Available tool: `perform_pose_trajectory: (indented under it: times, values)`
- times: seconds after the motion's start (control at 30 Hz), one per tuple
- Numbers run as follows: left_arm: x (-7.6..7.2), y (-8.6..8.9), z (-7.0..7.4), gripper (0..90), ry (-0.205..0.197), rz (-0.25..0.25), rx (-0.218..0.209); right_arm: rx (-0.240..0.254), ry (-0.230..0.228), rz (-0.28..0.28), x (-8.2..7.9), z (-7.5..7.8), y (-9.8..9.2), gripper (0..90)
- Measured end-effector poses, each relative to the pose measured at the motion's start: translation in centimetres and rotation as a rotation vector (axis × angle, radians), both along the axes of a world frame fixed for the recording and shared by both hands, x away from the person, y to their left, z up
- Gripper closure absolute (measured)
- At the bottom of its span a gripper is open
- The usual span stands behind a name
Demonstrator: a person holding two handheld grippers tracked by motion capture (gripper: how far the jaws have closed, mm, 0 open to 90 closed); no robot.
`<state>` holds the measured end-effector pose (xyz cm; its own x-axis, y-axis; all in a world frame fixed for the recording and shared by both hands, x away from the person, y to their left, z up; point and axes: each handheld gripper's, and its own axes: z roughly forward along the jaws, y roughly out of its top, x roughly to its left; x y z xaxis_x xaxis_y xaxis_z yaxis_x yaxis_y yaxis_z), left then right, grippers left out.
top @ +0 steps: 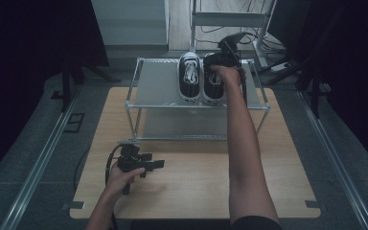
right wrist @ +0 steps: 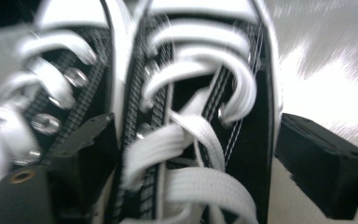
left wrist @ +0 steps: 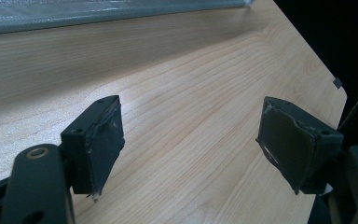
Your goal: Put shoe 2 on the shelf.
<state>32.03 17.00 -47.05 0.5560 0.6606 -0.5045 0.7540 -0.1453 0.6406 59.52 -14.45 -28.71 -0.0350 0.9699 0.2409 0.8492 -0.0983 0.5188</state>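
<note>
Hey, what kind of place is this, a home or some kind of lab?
Probably a recording lab: floor rails flank a wooden table, cables trail behind, and a metal rack holds sneakers.

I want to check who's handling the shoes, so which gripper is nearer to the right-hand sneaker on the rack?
Right. The right gripper is at that sneaker on the rack's top shelf, jaws straddling it. The left gripper hovers over the table, well short of the rack.

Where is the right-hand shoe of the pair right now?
In the high view the right shoe stands on the rack's top shelf, beside the left shoe, with the right gripper at it.
</note>
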Motion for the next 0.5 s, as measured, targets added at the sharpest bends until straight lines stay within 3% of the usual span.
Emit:
perform_pose_trajectory:
  times: [0.03, 0.3, 0.5]
  values:
    - [0.0, 0.0, 0.0, 22.4, 0.000, 0.001, 0.000, 0.007, -0.022, 0.007, -0.2, 0.3, -0.1, 14.1]
    - [0.0, -0.1, 0.0, 22.3, 0.001, 0.001, 0.007, 0.007, -0.069, 0.081, -1.9, 1.2, -0.6, 14.2]
    - [0.0, -0.1, -0.1, 22.4, -0.003, 0.006, 0.014, 0.047, -0.105, 0.129, -4.1, 2.0, -1.9, 15.1]
